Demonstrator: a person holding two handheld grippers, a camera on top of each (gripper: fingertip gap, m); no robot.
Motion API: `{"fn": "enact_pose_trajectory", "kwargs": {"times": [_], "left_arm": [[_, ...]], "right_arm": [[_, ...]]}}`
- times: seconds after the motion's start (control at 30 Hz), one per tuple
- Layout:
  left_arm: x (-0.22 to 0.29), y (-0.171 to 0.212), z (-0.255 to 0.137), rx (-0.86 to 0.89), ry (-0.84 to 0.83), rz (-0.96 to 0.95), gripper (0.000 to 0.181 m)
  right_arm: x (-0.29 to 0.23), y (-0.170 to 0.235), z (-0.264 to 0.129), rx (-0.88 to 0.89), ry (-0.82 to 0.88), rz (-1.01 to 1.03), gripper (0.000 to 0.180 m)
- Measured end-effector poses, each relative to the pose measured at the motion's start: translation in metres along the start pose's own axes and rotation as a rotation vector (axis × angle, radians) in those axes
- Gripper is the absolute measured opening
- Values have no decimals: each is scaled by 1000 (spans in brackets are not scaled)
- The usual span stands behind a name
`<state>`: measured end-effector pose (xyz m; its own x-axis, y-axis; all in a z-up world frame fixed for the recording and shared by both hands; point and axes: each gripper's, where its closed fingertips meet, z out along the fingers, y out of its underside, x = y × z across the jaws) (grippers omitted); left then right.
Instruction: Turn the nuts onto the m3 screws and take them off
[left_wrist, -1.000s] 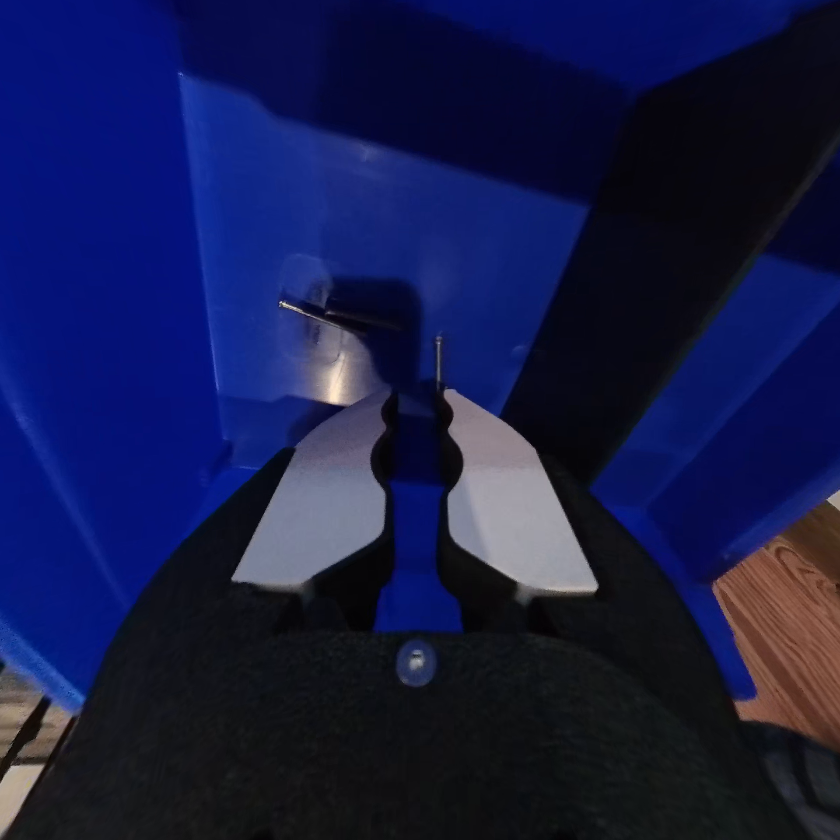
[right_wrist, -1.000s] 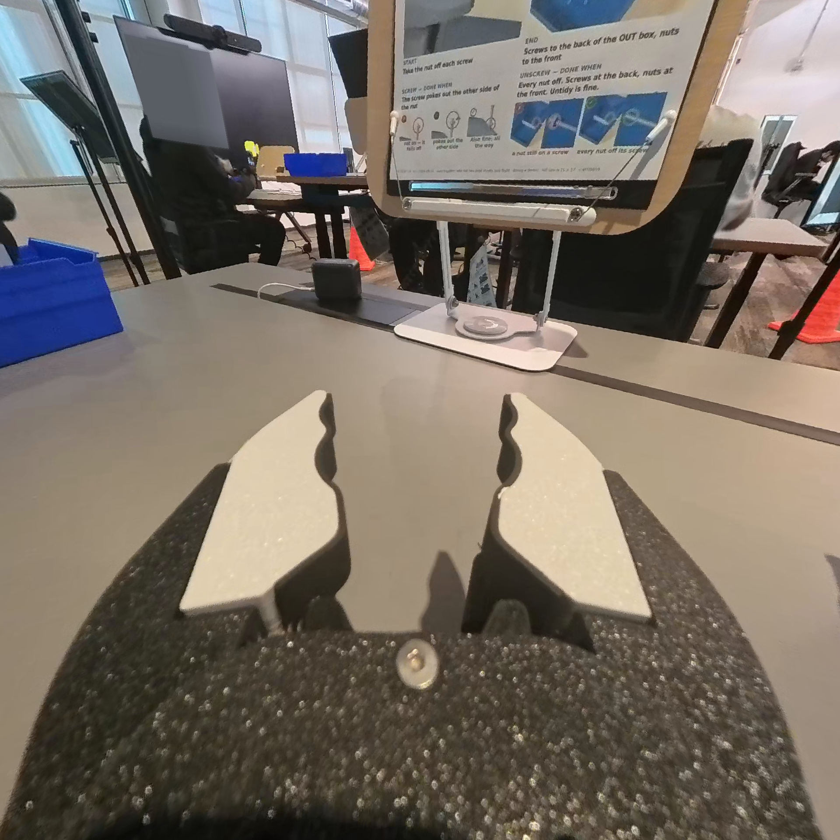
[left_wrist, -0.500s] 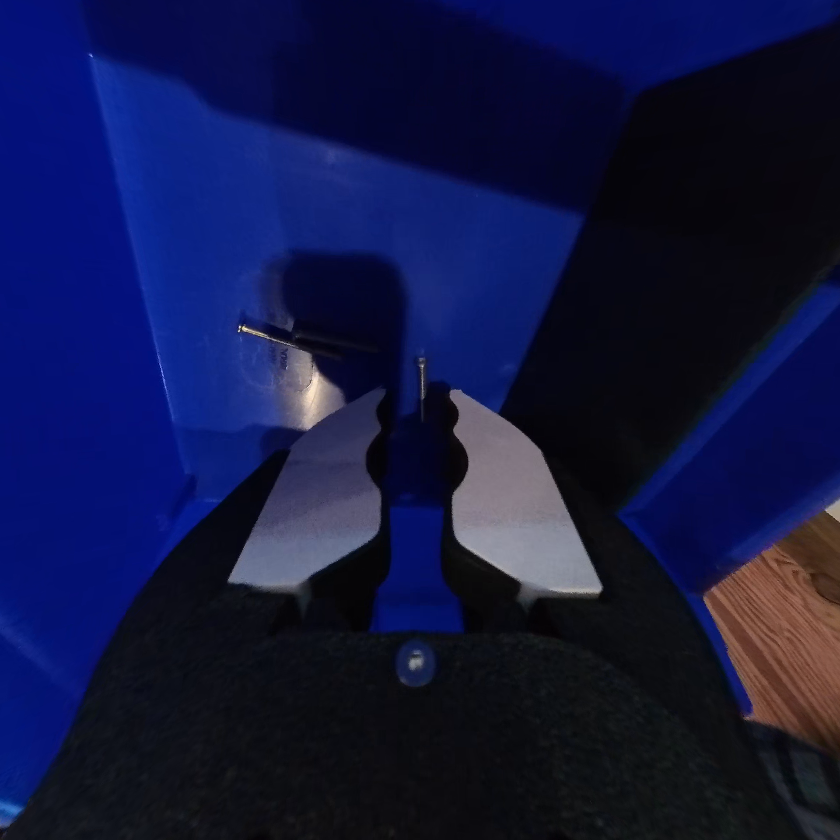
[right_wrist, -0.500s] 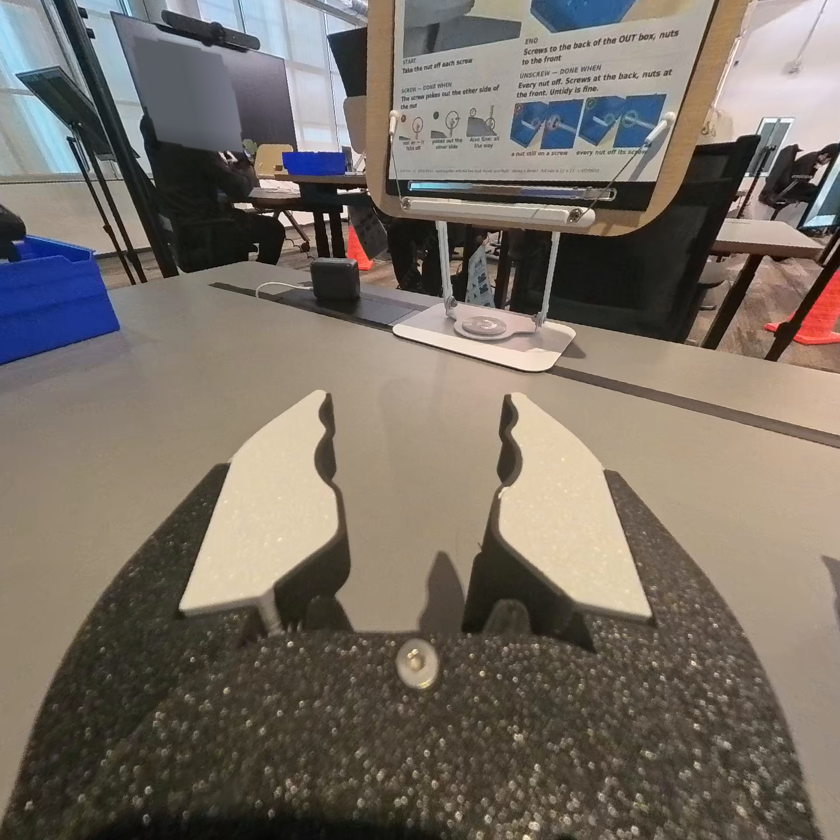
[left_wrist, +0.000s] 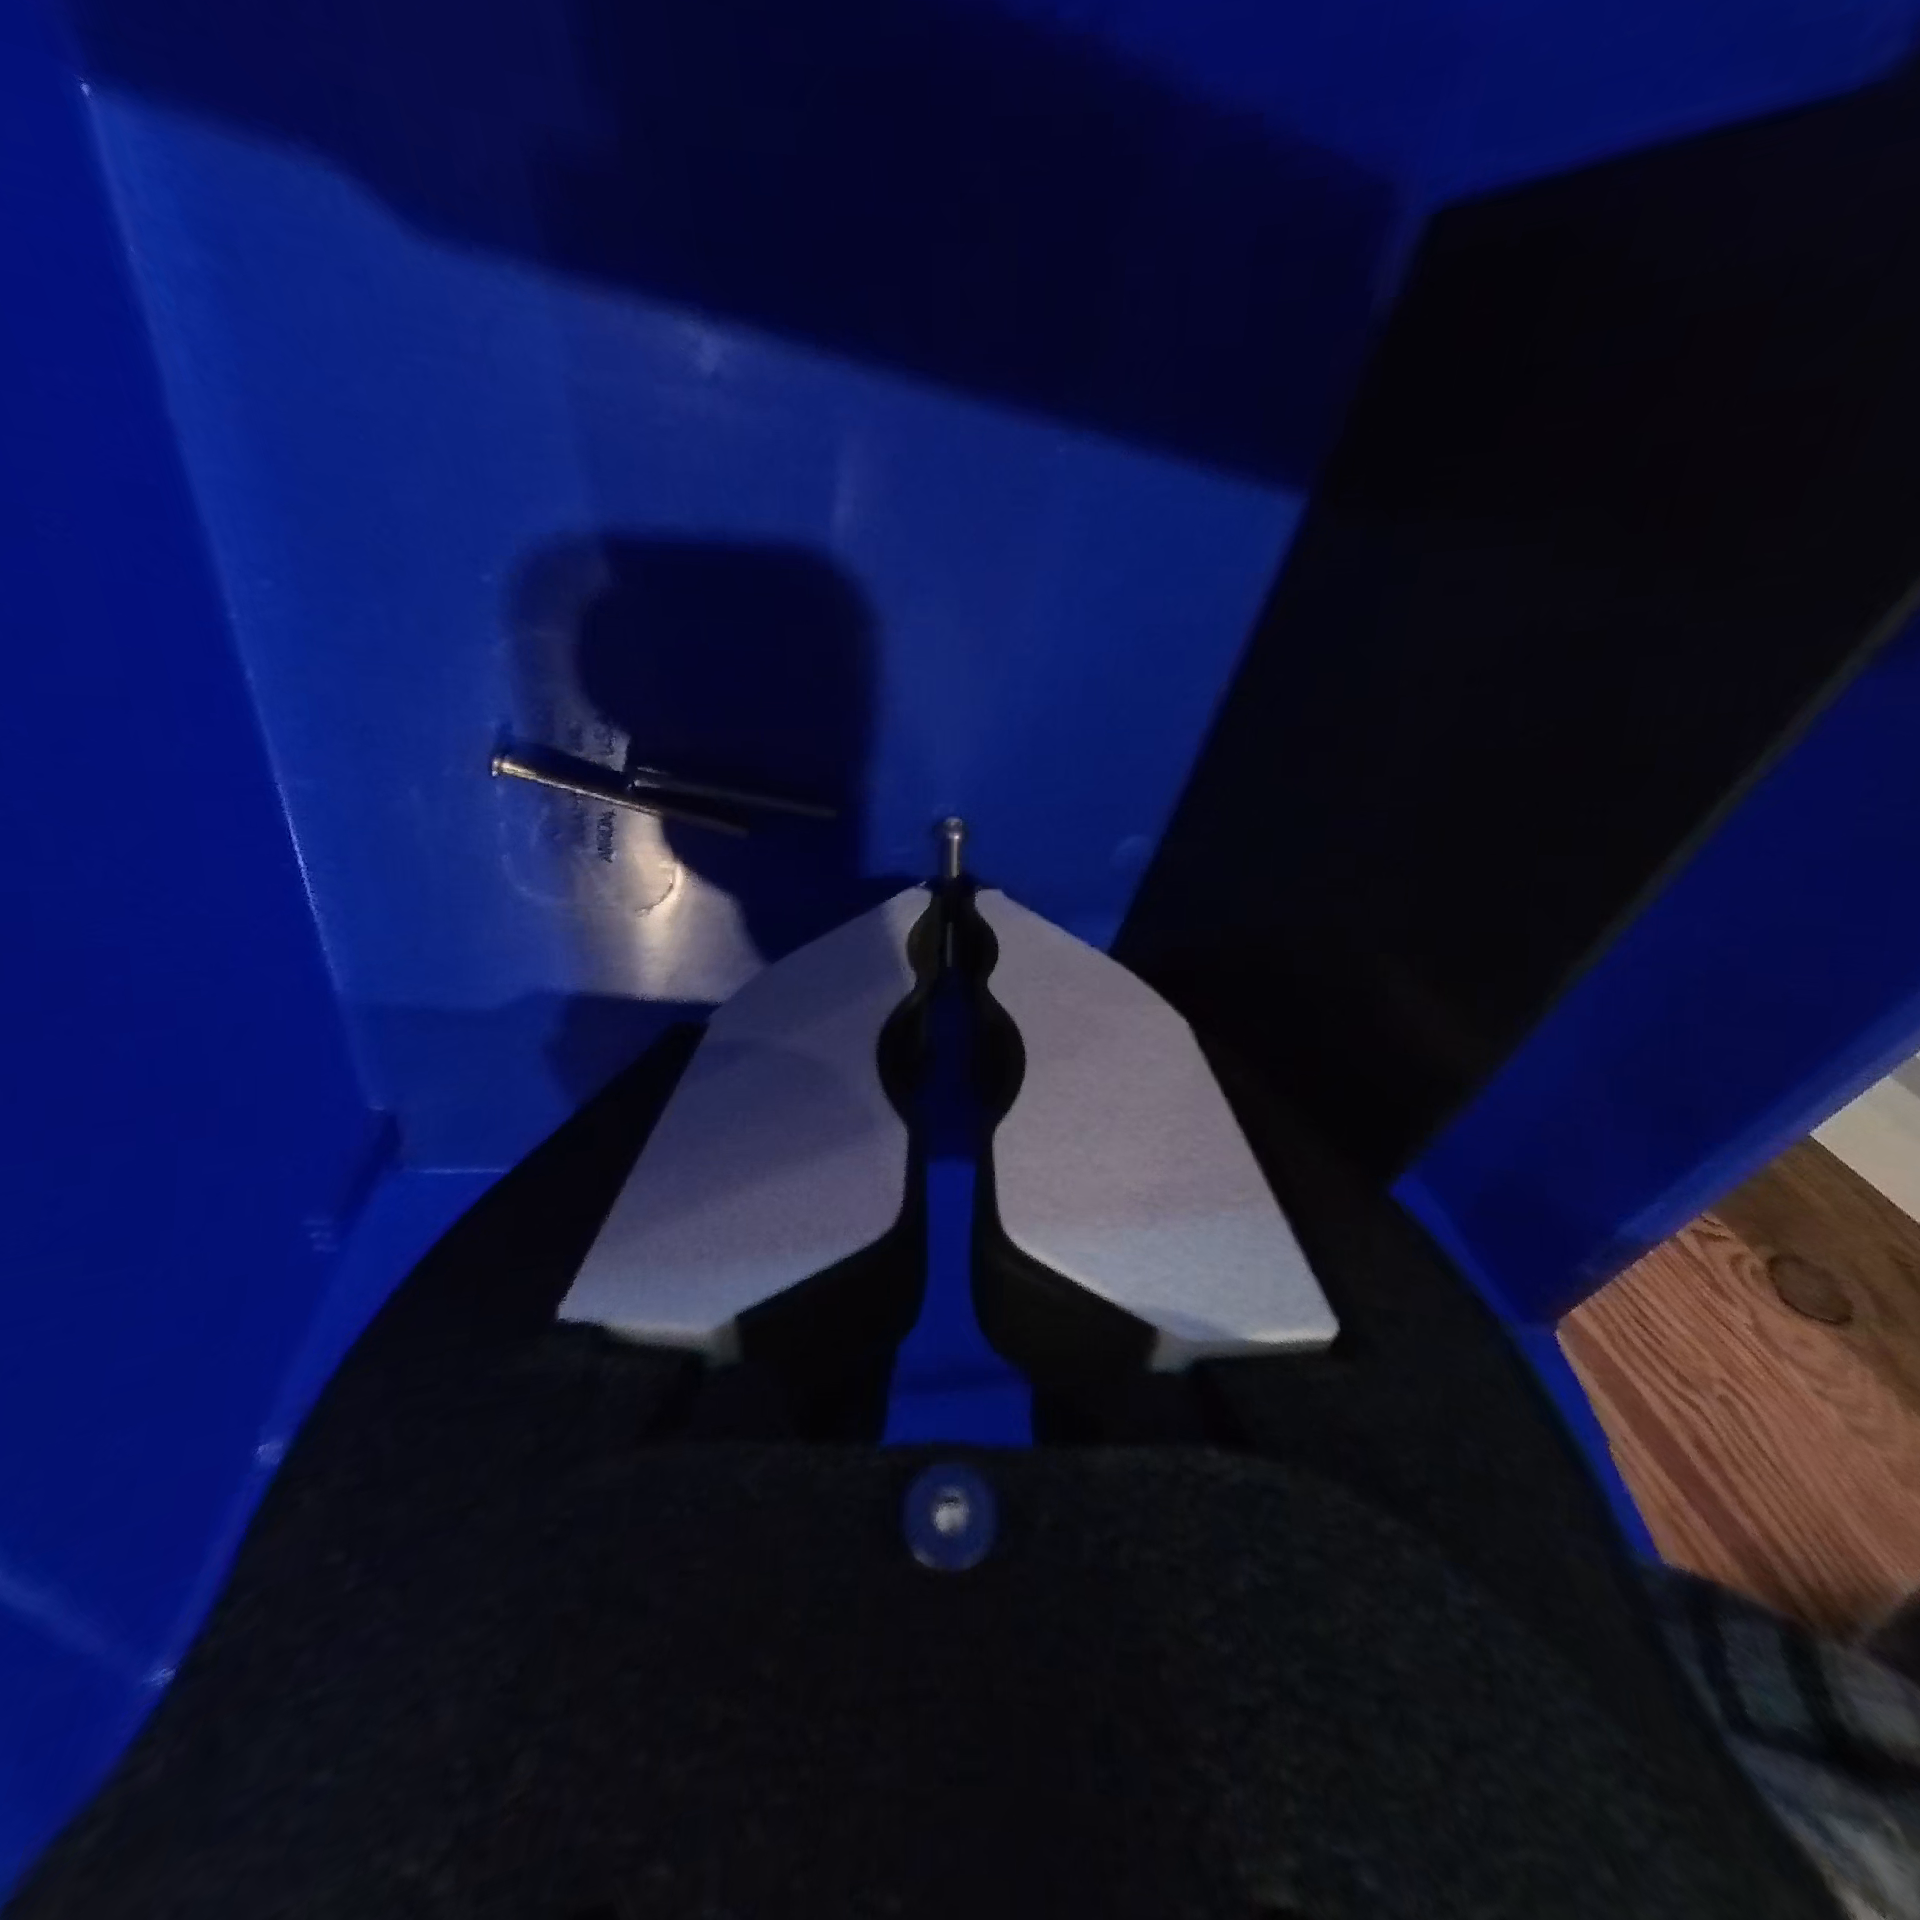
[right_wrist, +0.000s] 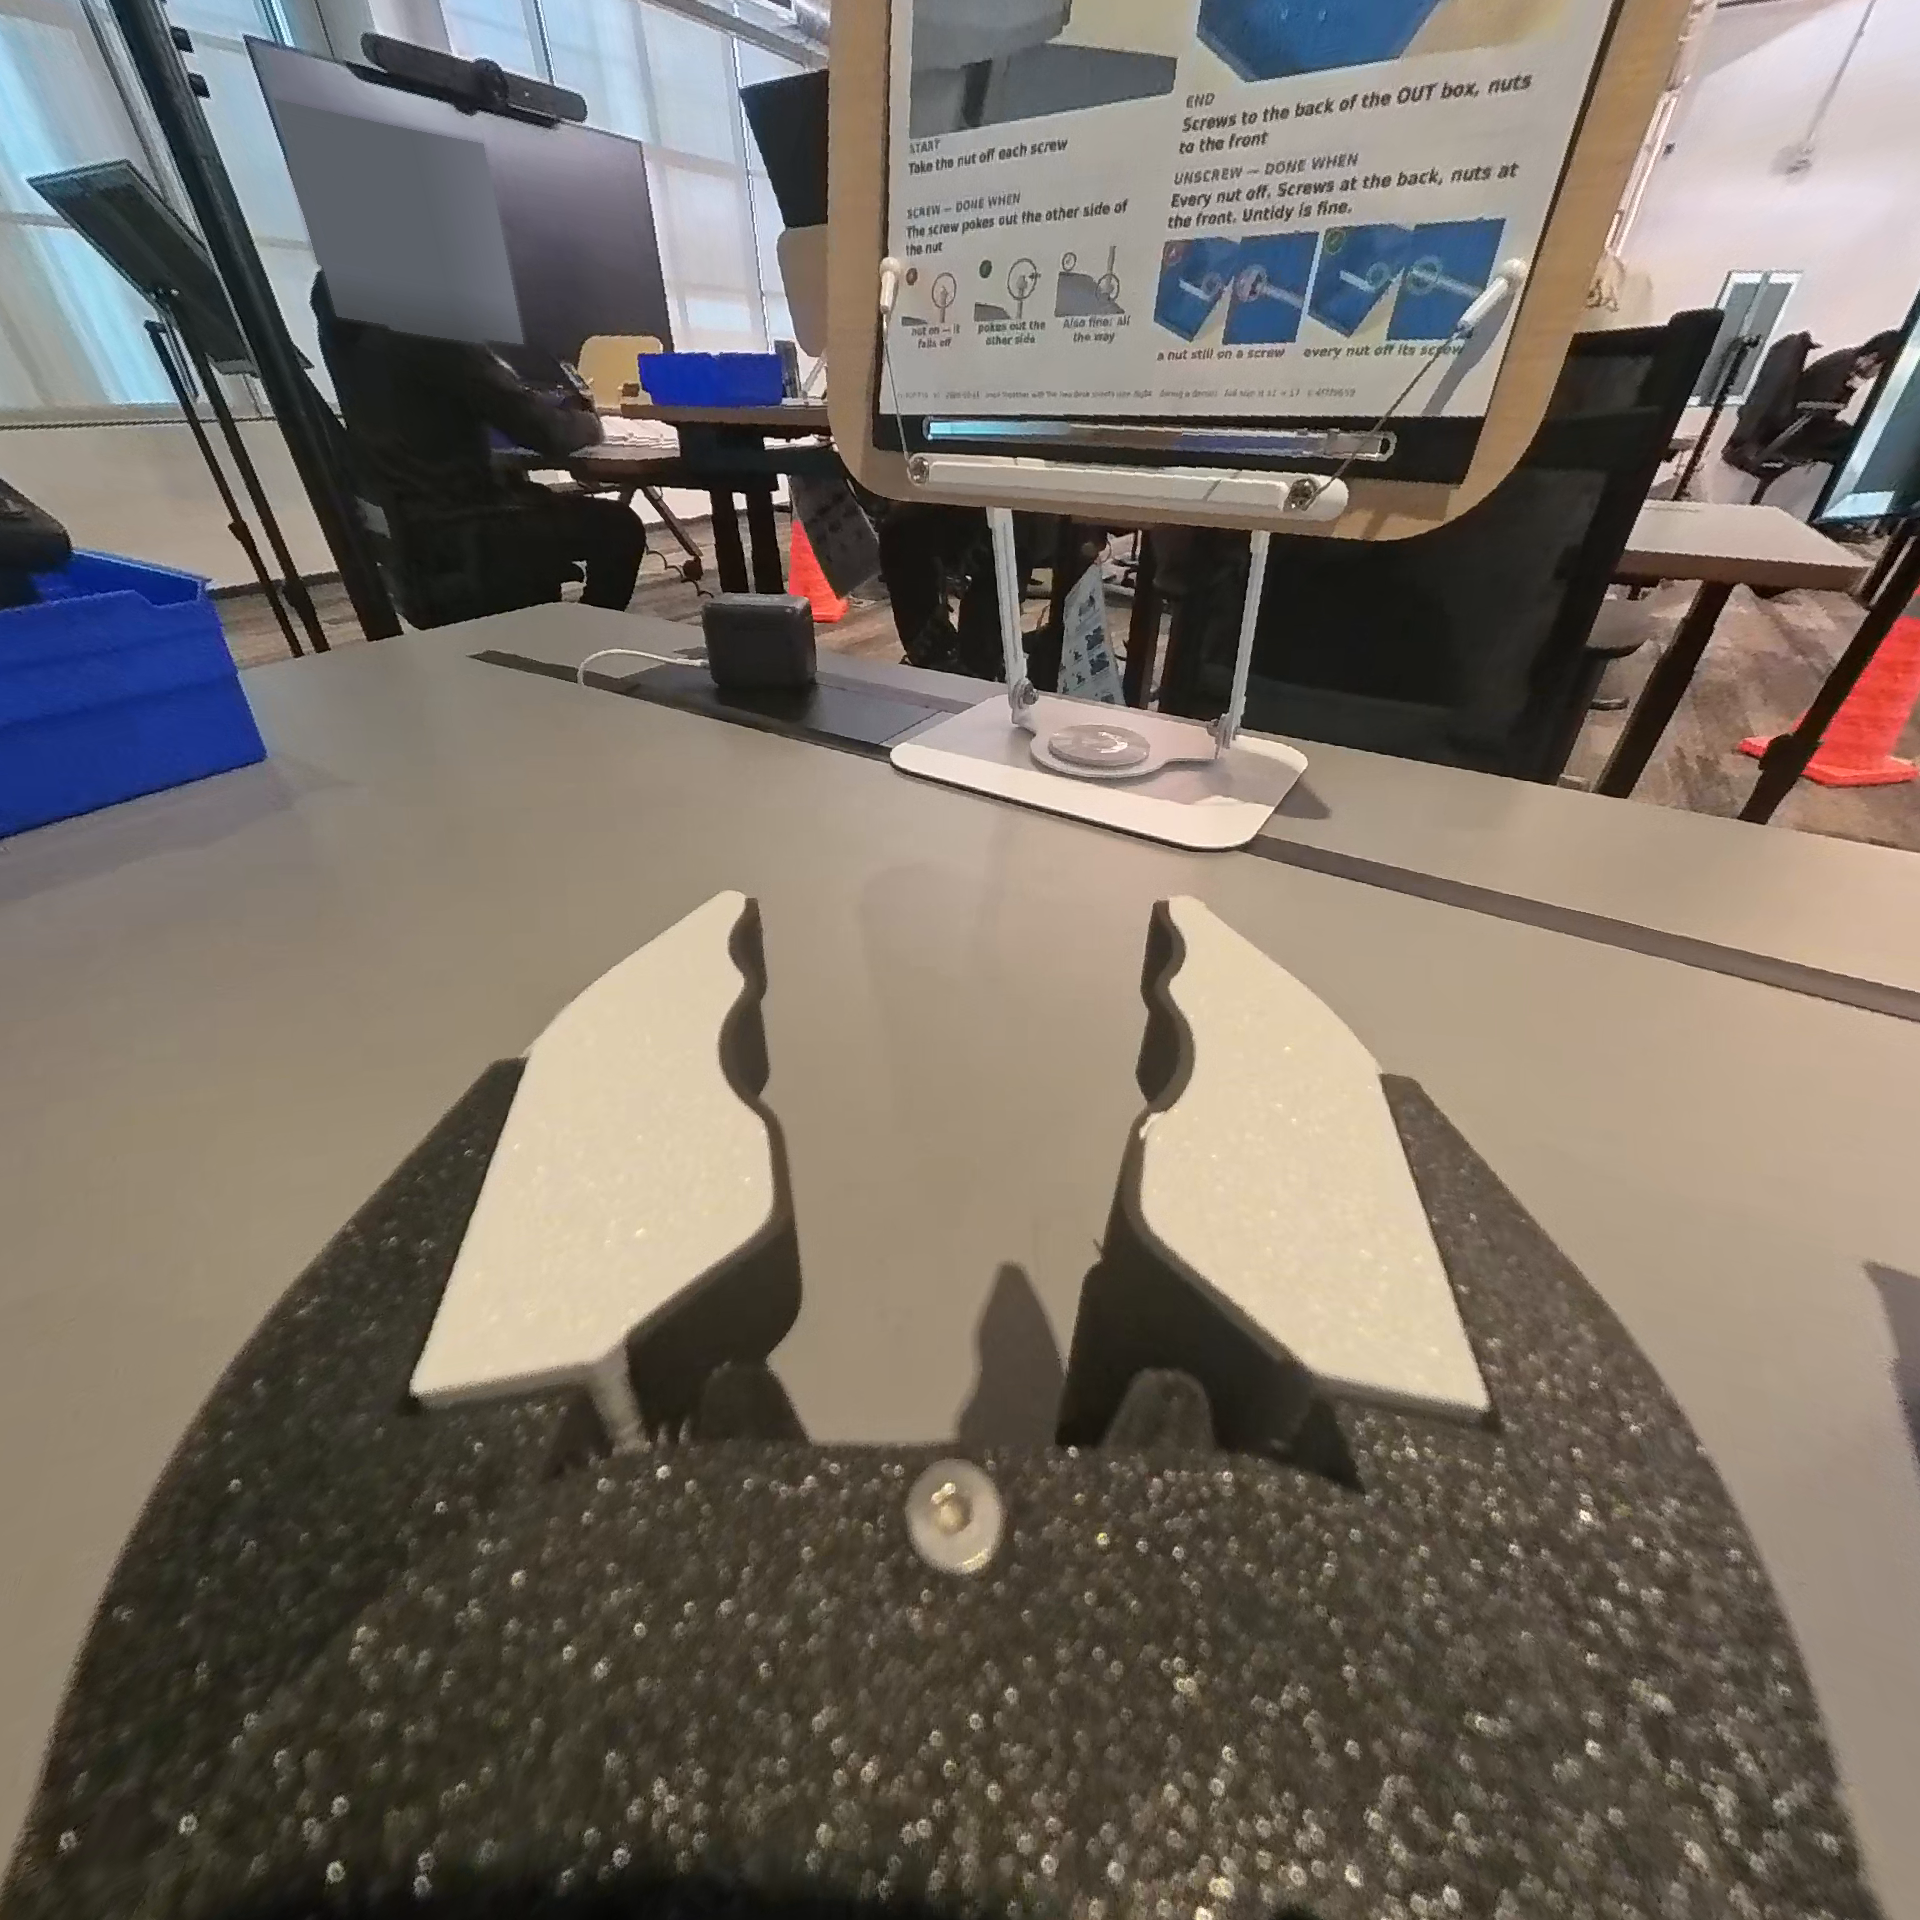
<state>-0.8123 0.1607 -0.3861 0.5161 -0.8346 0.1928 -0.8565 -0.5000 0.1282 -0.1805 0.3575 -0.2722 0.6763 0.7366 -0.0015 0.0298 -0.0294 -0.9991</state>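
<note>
In the left wrist view my left gripper (left_wrist: 950, 891) is deep inside a blue bin (left_wrist: 727, 468). Its jaws are closed on a thin metal screw (left_wrist: 949, 844) whose head sticks out past the fingertips. Two more screws (left_wrist: 634, 790) lie crossed on the bin floor to the left, partly in shadow. No nut is visible. In the right wrist view my right gripper (right_wrist: 951, 920) is open and empty, low over the grey table (right_wrist: 416, 883).
A black divider (left_wrist: 1558, 623) splits the bin on the right, with wooden floor (left_wrist: 1745, 1403) beyond its edge. On the table stand a blue bin (right_wrist: 104, 686) at far left, an instruction board on a stand (right_wrist: 1101, 758) and a small black box (right_wrist: 756, 644). People sit behind. Across from one pair of fingers to the other is roughly 65 cm.
My left gripper has closed around the single screw, which stood between the open fingertips before. The bin view shifted slightly. The right gripper has barely moved.
</note>
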Motion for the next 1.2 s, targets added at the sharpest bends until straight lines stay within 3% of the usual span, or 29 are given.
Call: {"fn": "enact_pose_trajectory", "kwargs": {"times": [0.43, 0.73, 0.97, 1.2], "left_arm": [[-9, 4, -24, 93, -78, -87, 3], [5, -10, -93, 214, -193, -135, 2], [42, -92, -150, 304, -283, -63, 2], [83, -212, -132, 283, -294, 94, 2]], "right_arm": [[-2, 1, 3, -2, -8, -2, 69], [-4, -3, 4, 9, -19, -6, 69], [-7, -1, 7, 3, -32, -10, 69], [-13, -1, 10, 3, -55, -2, 68]]}}
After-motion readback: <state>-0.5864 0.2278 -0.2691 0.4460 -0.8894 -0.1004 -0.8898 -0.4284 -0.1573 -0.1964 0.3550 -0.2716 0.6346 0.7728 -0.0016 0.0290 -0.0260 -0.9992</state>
